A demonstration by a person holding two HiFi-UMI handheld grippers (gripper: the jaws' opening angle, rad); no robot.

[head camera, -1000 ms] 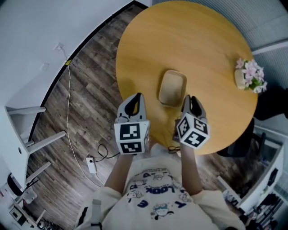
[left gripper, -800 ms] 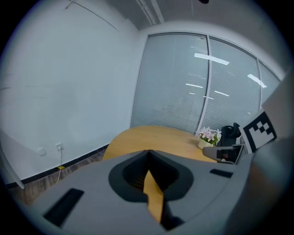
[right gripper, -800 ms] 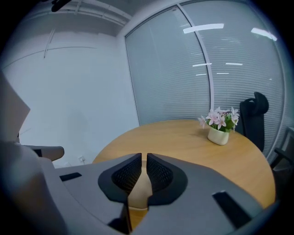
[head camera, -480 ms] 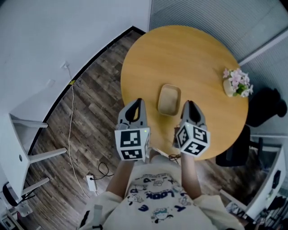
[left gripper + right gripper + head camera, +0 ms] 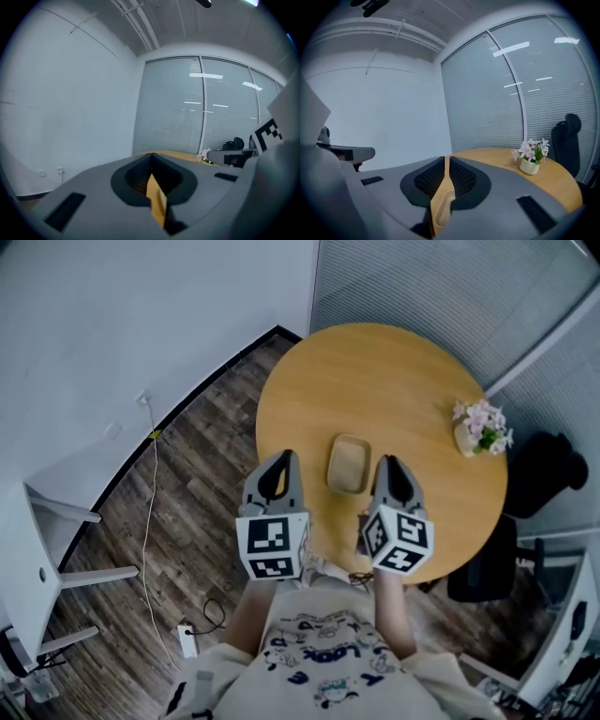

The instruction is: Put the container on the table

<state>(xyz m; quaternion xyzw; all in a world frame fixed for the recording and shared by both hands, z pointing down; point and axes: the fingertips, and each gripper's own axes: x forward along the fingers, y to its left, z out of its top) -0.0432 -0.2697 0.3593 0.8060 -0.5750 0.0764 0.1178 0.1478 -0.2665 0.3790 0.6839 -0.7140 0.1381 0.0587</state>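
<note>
The container [image 5: 348, 464], a shallow tan tray with rounded corners, lies flat on the round wooden table [image 5: 394, 371] near its front edge. Both grippers hover above and nearer to me than the tray, one on each side, touching nothing. My left gripper [image 5: 282, 457] is shut and empty; in its own view the jaws [image 5: 151, 157] meet at the tips. My right gripper [image 5: 388, 463] is shut too, with only a thin slit [image 5: 446, 161] between the jaws. Through that slit the container [image 5: 443, 211] shows far below.
A small pot of pink flowers [image 5: 478, 427] stands at the table's right edge, also in the right gripper view [image 5: 531, 157]. A black chair [image 5: 548, 470] is beyond the table on the right. A white cable [image 5: 150, 512] runs over the wooden floor; white furniture [image 5: 37, 540] stands at left.
The view has risen and drawn back: the table and container look smaller and farther. Both grippers stay shut and are farther from the tray, which has not moved on the table.
</note>
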